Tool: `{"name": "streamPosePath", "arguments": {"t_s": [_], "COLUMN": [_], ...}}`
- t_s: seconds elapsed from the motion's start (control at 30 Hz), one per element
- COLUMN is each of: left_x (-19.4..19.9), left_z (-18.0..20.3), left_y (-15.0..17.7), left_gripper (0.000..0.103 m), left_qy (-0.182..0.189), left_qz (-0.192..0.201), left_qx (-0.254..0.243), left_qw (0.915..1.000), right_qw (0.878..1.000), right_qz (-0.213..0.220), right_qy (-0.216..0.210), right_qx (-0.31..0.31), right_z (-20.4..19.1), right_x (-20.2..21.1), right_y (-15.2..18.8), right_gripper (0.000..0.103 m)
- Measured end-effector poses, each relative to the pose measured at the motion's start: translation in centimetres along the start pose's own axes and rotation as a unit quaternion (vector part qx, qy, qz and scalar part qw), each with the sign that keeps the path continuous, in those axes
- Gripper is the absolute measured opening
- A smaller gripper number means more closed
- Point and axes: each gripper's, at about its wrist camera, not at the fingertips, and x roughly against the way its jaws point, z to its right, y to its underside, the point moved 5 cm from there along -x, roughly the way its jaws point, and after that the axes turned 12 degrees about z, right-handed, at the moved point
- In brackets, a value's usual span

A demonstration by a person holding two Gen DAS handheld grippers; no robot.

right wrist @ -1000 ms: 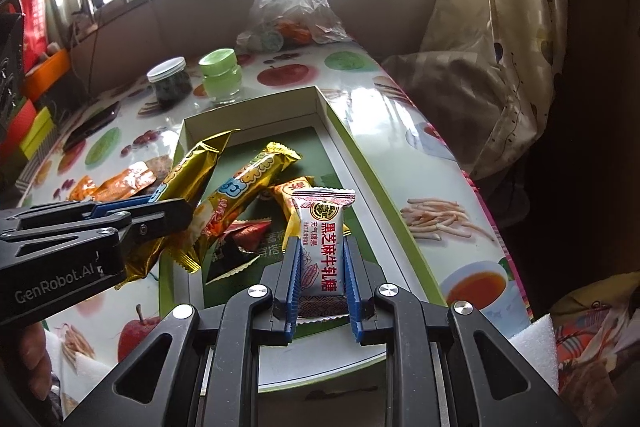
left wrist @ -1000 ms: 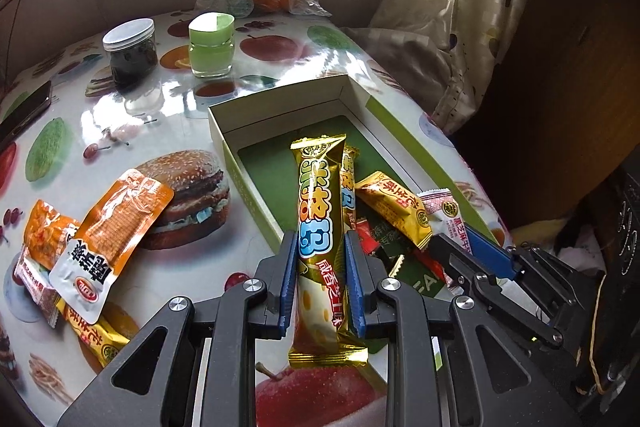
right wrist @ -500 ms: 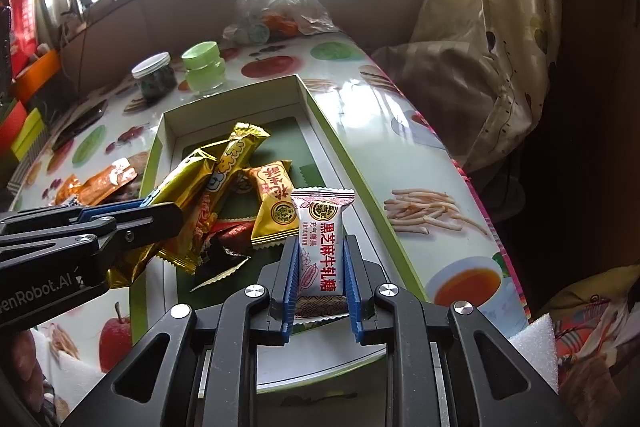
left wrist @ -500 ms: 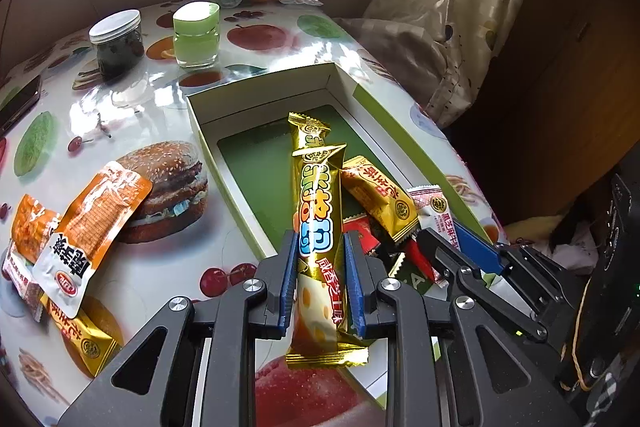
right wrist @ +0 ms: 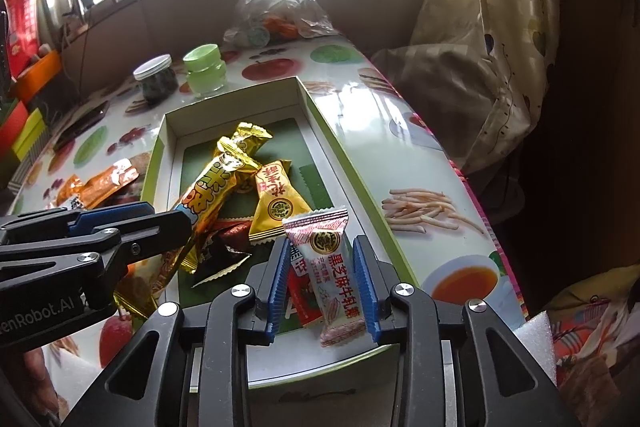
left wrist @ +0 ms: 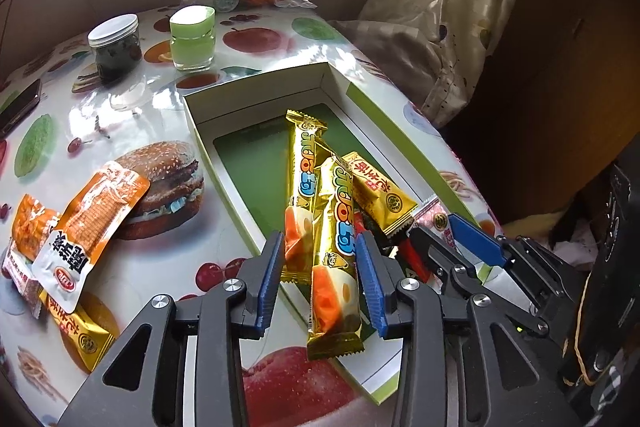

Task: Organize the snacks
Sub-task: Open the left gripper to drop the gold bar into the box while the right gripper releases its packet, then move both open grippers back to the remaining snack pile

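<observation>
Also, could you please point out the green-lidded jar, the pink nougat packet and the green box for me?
green-lidded jar [left wrist: 193,39], left wrist view, on its glass body.
pink nougat packet [right wrist: 334,267], right wrist view, on its printed middle.
green box [right wrist: 340,151], right wrist view, on its right wall.

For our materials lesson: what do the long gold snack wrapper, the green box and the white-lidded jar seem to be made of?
Gold snack wrapper: likely metallised plastic film, glossy, crimped ends.
Green box: seemingly cardboard, matte white walls with folded corners.
Jar: clear glass or plastic, undecidable; ribbed white lid looks plastic.

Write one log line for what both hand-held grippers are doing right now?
left hand-held gripper: open, gold snack bar loose between fingers | right hand-held gripper: open, pink candy packet loose | both over green box
</observation>
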Motion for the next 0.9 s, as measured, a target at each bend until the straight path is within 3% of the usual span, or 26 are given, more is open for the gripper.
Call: {"name": "streamPosePath", "arguments": {"t_s": [0.37, 0.4, 0.47, 0.9], "left_x": [2.2, 2.5, 3.1, 6.6], "left_z": [-0.2, -0.2, -0.3, -2.6], "left_y": [-0.4, -0.4, -0.3, 0.5], "left_gripper": [0.042, 0.046, 0.051, 0.051], "left_qy": [-0.005, -0.006, -0.007, -0.041], "left_qz": [0.029, 0.032, 0.038, 0.066], "left_qx": [-0.009, -0.011, -0.012, -0.015], "left_qw": [0.9995, 0.9994, 0.9992, 0.9968], "right_qw": [1.000, 1.000, 1.000, 0.999], "right_qz": [0.015, 0.017, 0.020, 0.039], "right_qy": [0.003, 0.003, -0.001, -0.034], "right_qx": [0.003, 0.002, -0.002, -0.007], "right_z": [-0.6, -0.6, -0.8, -3.5], "right_x": [1.5, 1.6, 2.0, 3.8], "right_y": [-0.6, -0.6, -0.7, -1.6], "right_gripper": [0.044, 0.045, 0.046, 0.047]}}
